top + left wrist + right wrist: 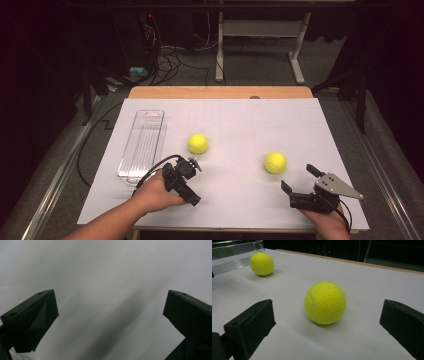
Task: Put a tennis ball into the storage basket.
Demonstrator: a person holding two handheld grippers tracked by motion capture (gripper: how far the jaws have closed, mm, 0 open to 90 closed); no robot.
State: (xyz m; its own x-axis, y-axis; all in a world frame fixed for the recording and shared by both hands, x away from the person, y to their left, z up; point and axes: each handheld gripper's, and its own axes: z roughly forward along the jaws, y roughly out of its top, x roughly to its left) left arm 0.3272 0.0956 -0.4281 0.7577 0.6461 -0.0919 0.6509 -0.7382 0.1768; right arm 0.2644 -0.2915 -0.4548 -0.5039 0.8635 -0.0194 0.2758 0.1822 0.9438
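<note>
Two empty, wide-open grippers: ease the right one (299, 179) forward until the centre-frame ball (325, 303) sits squarely between its jaws

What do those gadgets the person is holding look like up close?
Both are black handheld tools ending in two chunky, wedge-shaped black jaws with small holes near the tips. The left gripper trails a black cable looping toward the table edge. The right gripper carries a grey three-cornered plate dotted with small holes. The forearms are bare, no sleeves showing.
</note>
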